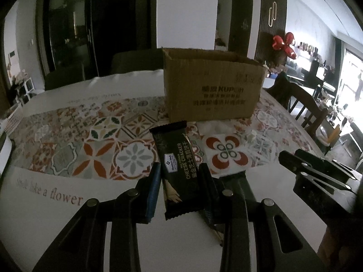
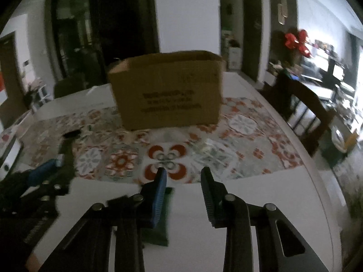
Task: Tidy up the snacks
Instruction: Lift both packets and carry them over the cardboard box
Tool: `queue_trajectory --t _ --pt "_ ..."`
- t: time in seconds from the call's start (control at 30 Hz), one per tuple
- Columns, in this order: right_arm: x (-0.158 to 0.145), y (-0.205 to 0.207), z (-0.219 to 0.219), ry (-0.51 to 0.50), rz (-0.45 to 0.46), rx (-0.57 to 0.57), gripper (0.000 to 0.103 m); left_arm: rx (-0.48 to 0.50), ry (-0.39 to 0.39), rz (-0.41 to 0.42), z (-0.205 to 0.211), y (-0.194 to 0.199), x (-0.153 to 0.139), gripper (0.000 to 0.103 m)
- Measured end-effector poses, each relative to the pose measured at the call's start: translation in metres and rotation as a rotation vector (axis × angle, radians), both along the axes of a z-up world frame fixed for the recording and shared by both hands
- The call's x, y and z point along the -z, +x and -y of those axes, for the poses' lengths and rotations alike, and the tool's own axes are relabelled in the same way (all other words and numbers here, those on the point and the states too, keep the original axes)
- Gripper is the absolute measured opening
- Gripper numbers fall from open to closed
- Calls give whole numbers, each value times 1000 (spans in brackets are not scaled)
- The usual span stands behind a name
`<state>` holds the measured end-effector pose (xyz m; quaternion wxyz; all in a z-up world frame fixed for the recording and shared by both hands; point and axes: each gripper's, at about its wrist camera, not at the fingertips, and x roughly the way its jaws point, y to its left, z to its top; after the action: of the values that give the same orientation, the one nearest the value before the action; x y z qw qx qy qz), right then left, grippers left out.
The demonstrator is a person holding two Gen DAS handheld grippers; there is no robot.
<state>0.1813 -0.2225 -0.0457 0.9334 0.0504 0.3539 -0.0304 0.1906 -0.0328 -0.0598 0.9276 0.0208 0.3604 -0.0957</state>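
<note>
While the left gripper pinches a dark cheese cracker packet between its jaws, the packet stands lengthwise away from them, its far end pointing toward the cardboard box ahead. The jaws press against the packet's two long sides near its lower half, and the printed side faces up. Whether the packet is lifted off the table or resting on it cannot be told. Beyond the jaws the box sits open-topped on the patterned tablecloth, a little to their right. Just right of the right jaw, a second dark packet lies on the white part of the cloth, mostly hidden behind the finger. Further right, the right gripper shows as a dark linkage low over the table. From its own view, the right gripper has its jaws spread apart with nothing between them; that picture is blurred. Under and just behind its left jaw lies a dark green packet on the white cloth. Ahead of these jaws stands the same box, centred, and well to their left appears the left gripper with its packet.
</note>
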Motion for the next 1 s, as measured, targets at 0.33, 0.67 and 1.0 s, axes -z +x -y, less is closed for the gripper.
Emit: queue_trajectory --t 0.33,0.67,1.0 --pt "31 12 -11 54 -129 -69 52 0 21 -46 -3 -3 20 33" --pt "53 22 -39 18 -200 -132 52 11 23 -84 -8 -4 36 33" --pt "66 32 -48 8 -265 -150 52 13 28 -103 -8 -1 44 33"
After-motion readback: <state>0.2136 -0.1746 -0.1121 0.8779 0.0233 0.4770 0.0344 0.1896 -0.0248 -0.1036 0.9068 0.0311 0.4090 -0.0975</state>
